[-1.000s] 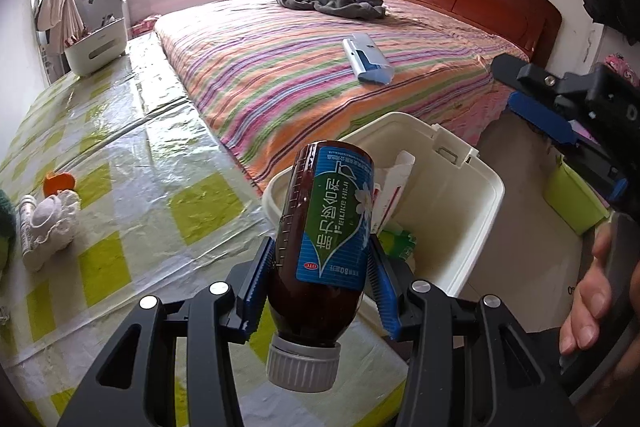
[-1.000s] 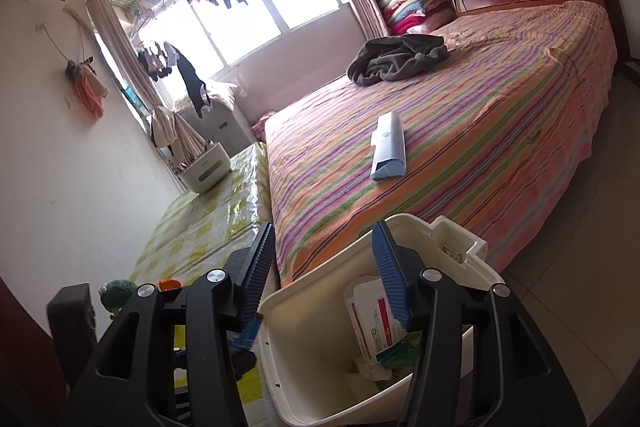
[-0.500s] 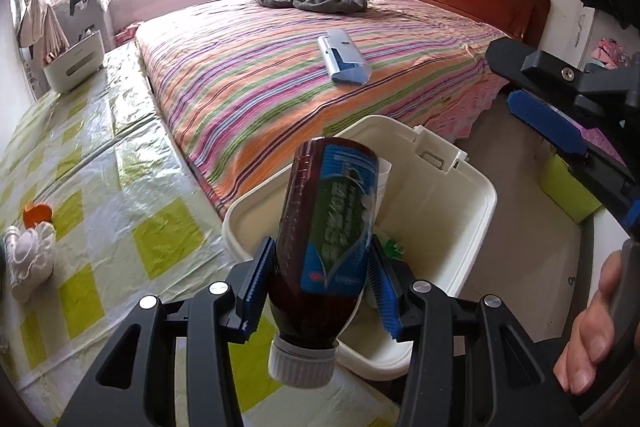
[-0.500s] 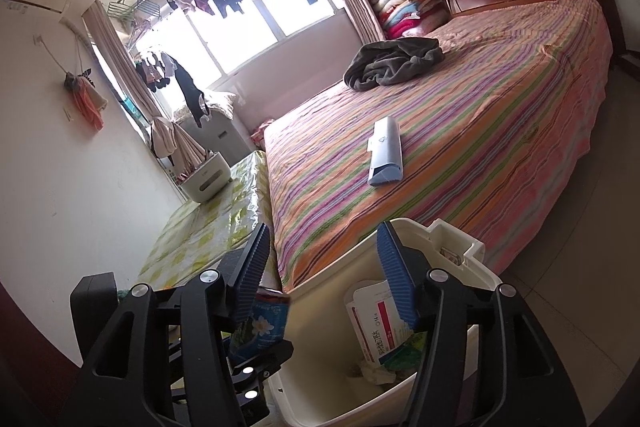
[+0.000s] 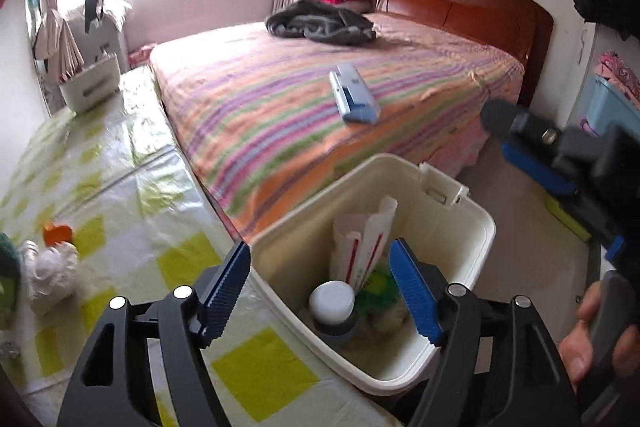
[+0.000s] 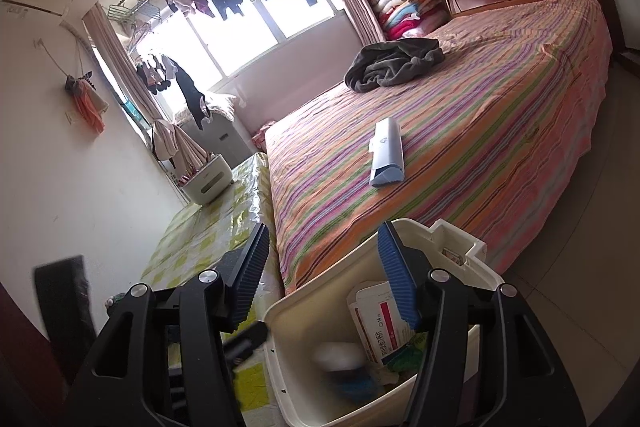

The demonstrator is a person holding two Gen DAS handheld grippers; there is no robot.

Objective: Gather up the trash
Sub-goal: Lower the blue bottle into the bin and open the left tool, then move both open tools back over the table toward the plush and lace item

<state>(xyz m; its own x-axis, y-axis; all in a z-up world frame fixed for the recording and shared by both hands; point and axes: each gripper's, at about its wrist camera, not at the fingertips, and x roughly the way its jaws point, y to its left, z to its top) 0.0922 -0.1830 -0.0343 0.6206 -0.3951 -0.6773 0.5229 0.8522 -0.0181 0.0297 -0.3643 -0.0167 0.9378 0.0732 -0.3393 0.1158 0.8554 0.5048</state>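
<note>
Bedroom daylight falls on a glossy yellow-and-white checked plastic table cover (image 5: pixel 120 187), with a striped bed (image 5: pixel 320 99) beyond it. Far left of my left tongs (image 5: pixel 320 287) lie a crumpled white wad (image 5: pixel 50 273) and a small orange cap-like piece (image 5: pixel 58 231), both on the cover and well apart from the blue ribbed pads. I judge the wad to be light, soft and easily crushed, so I'd pinch it across its bulk; the orange bit looks hard and small, likely to skid on that slick sheet.

My left tongs are spread wide and hold nothing. Directly ahead between their pads sits the cream plastic bin (image 5: pixel 452 347), smooth-walled with a moulded handle lug. Inside, a brown bottle with a white round cap (image 5: pixel 332 301) stands cap-up against a torn white-and-red carton (image 5: pixel 360 247), with green wrapping beside it. That bottle seems rigid, slippery and the heaviest item there.

My right tongs (image 6: pixel 320 275) are also spread and empty, hovering over the bin's near rim; the bottle below them is blurred.
</note>
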